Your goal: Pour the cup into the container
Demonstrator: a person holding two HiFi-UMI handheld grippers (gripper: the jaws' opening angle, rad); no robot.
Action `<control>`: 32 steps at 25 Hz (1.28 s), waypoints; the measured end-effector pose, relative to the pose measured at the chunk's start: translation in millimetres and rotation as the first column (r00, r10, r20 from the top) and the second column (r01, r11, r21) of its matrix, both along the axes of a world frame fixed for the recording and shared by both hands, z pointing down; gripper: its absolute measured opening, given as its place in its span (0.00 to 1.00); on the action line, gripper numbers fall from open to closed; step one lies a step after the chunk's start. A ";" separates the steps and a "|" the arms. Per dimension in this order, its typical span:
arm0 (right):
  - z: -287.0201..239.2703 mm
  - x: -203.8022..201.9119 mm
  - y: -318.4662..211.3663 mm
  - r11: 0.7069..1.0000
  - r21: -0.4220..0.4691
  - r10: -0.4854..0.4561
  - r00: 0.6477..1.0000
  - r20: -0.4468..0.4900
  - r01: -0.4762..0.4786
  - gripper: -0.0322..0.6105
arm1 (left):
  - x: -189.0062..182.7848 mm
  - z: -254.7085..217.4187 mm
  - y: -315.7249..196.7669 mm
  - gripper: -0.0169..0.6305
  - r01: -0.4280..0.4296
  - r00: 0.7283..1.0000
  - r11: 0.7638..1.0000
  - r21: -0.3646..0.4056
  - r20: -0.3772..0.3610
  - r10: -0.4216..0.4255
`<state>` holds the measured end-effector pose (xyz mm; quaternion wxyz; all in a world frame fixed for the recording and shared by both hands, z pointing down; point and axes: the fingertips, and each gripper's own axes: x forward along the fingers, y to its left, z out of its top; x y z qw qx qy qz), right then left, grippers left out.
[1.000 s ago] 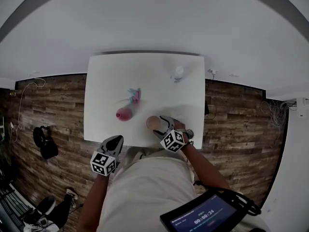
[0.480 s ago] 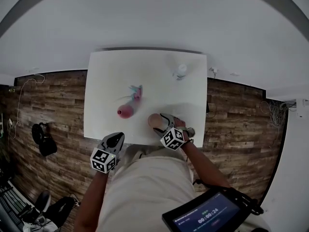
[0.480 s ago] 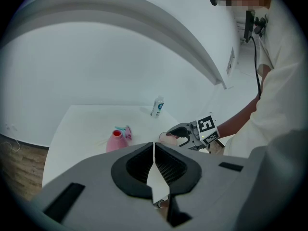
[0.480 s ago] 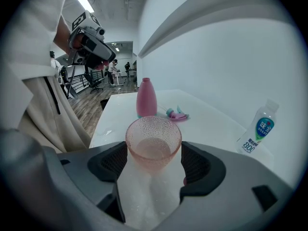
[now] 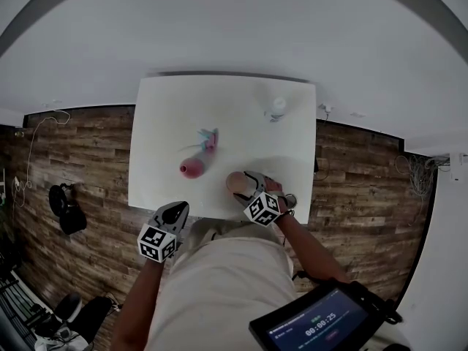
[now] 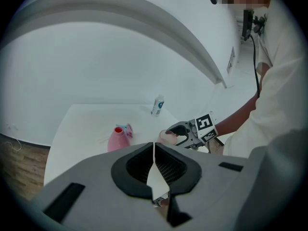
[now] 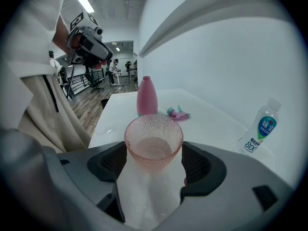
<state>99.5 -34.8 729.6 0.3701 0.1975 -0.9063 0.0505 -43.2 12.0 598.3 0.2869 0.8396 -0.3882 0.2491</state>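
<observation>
My right gripper (image 5: 243, 186) sloped down over the near edge of the table (image 5: 168, 123), forearm stretched out from my side, and there it was, jaws clamped on both sides of the pink cup (image 7: 154, 141), which stood upright on the tabletop. The pink container (image 5: 191, 168) stood near the cup, to its left. My left gripper (image 6: 154, 146) hung tilted down just off the near edge, jaws closed on nothing.
</observation>
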 end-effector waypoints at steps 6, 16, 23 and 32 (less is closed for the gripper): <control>4.5 -3.8 -1.5 1.000 -0.004 -0.001 1.000 0.001 0.001 0.58 | -2.6 0.9 1.4 0.04 0.003 1.000 1.000 -0.001 0.003 -0.003; 11.4 -5.8 -3.8 1.000 -0.010 -0.006 1.000 0.007 0.006 0.61 | -3.4 3.2 5.0 0.04 0.012 1.000 1.000 -0.009 0.011 -0.012; 13.9 -8.0 -6.4 1.000 -0.014 -0.019 1.000 0.016 0.020 0.62 | -4.2 3.4 7.4 0.04 0.019 1.000 1.000 -0.012 0.017 -0.019; 13.8 -14.4 -6.0 0.999 -0.021 -0.038 0.999 0.036 0.038 0.63 | -4.9 3.7 9.2 0.04 0.029 0.999 0.999 -0.013 0.020 -0.029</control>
